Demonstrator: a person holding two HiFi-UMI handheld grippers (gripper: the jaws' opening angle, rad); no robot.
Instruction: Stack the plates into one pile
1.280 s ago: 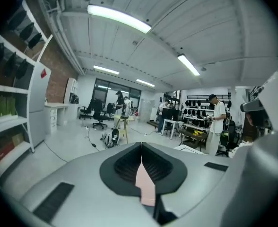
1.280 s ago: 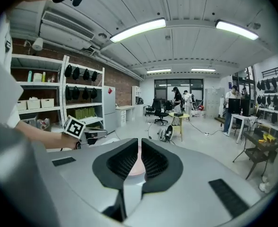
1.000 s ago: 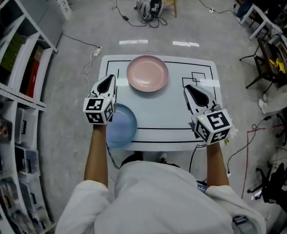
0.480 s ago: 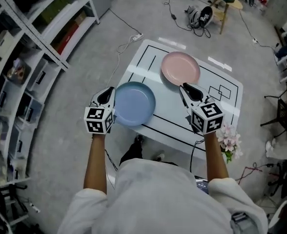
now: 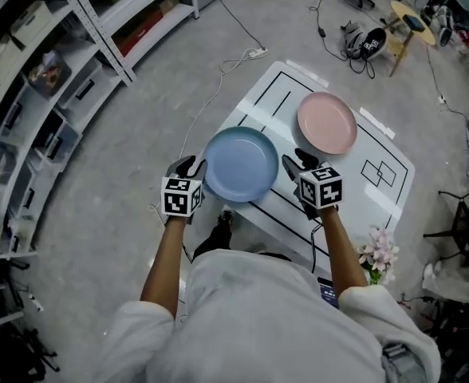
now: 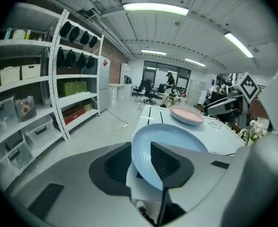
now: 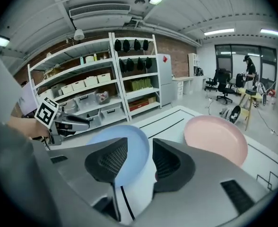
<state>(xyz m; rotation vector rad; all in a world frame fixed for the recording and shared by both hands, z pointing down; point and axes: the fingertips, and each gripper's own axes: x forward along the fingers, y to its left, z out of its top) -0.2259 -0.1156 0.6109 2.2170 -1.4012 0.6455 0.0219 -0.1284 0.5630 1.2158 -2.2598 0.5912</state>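
1. Left tongs: jaws opening and set apart. The near rim of the round light-blue plate is between them, and the pads are not clamped on it.
2. Right tongs: jaws also opening, wide apart. The blue plate's other rim is right at the gap; can't tell if it is actually inside.
3. Blue plate sits between the two tongs over the near left corner of the white bench with black lines. Its left part hangs past the bench edge.
4. Round pink plate lies flat on the bench further back, clearly apart from the blue plate.
5. Beyond the bench is grey floor with a white cable. Metal shelving rack stands far left.
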